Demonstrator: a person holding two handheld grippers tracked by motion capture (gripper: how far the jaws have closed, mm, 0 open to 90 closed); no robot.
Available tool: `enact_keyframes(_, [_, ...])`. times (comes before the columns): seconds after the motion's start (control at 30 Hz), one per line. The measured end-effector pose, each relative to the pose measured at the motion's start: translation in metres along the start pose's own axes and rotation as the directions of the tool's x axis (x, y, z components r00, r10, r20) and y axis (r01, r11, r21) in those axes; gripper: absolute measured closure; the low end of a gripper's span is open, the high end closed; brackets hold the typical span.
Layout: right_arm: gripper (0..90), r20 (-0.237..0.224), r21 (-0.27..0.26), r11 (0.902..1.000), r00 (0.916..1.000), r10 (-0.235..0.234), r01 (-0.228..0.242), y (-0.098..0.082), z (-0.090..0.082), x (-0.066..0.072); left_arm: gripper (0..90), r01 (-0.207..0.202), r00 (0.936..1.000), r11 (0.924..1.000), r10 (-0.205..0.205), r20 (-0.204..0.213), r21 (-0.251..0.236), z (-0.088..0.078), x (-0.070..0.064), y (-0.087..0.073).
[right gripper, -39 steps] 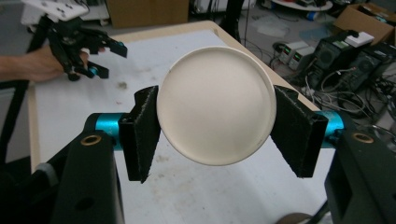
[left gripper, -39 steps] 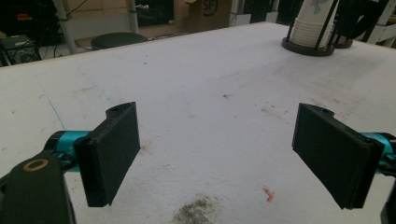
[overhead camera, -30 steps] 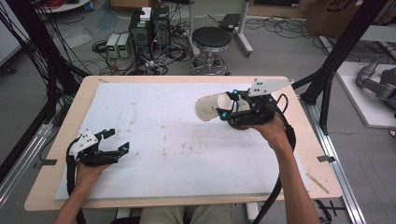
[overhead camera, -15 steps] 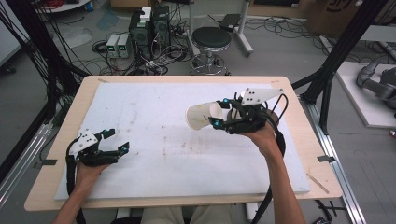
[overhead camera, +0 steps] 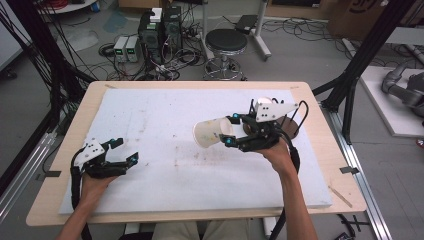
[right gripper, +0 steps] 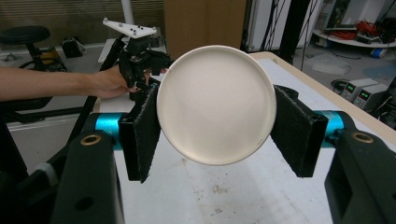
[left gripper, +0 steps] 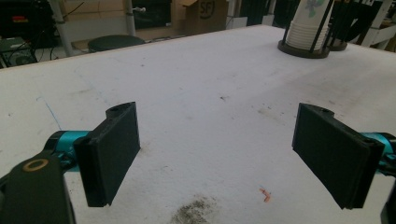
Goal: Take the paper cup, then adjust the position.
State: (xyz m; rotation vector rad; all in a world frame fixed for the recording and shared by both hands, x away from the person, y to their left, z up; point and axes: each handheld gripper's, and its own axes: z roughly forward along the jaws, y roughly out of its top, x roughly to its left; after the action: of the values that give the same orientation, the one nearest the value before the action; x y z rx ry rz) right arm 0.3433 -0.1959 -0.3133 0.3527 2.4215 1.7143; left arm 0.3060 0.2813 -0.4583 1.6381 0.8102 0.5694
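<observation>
Little lettering can be read. On a brown cardboard box point(left gripper: 205, 11) seen beyond the table's far edge in the left gripper view, dark printed letters resembling "SF" are made out inside a rounded outline; the rest of the mark is too blurred to be read. On another cardboard box point(overhead camera: 362, 12) at the top of the high view, a dark printed mark is seen but cannot be deciphered.

Grey concrete floor point(overhead camera: 310, 55) strewn with black cables point(overhead camera: 300, 30), round black padded stool on a chrome base point(overhead camera: 226, 45), stacked dark electronics boxes point(overhead camera: 160, 27), black metal frame struts point(overhead camera: 357, 60), brown cardboard boxes point(overhead camera: 360, 12), light wooden table edge point(overhead camera: 320, 107)
</observation>
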Motion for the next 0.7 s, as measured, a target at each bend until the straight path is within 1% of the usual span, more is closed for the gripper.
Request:
enact_keyframes(0.17, [37.6,-0.015,-0.017,0.9998,0.9999,0.003,-0.003,-0.0057,0.0027,0.0001,15.0,-0.004,1.0000,1.0000,0.004,0.001,0.001,-0.0001,-0.0004,0.0001])
enact_keyframes(0.23, [37.6,-0.009,-0.005,1.0000,1.0000,0.000,0.000,-0.0060,0.0033,-0.0002,15.0,-0.007,1.0000,1.0000,0.007,0.000,0.000,-0.0002,-0.0005,0.0000])
enact_keyframes(0.3, [37.6,-0.017,-0.016,0.9999,0.9998,0.003,-0.003,-0.0064,0.0035,0.0000,15.0,-0.006,1.0000,1.0000,0.006,0.000,-0.001,0.0000,-0.0006,-0.0001])
enact_keyframes(0.4, [37.6,-0.018,-0.003,1.0000,0.9998,-0.001,0.001,-0.0068,0.0052,0.0002,15.0,-0.009,1.0000,1.0000,0.009,-0.002,0.001,-0.0002,-0.0006,0.0000])
enact_keyframes(0.7, [37.6,-0.016,-0.004,1.0000,0.9999,0.005,-0.005,-0.0079,0.0071,-0.0013,14.9,-0.001,1.0000,1.0000,0.001,-0.004,0.002,0.0003,-0.0004,0.0001])
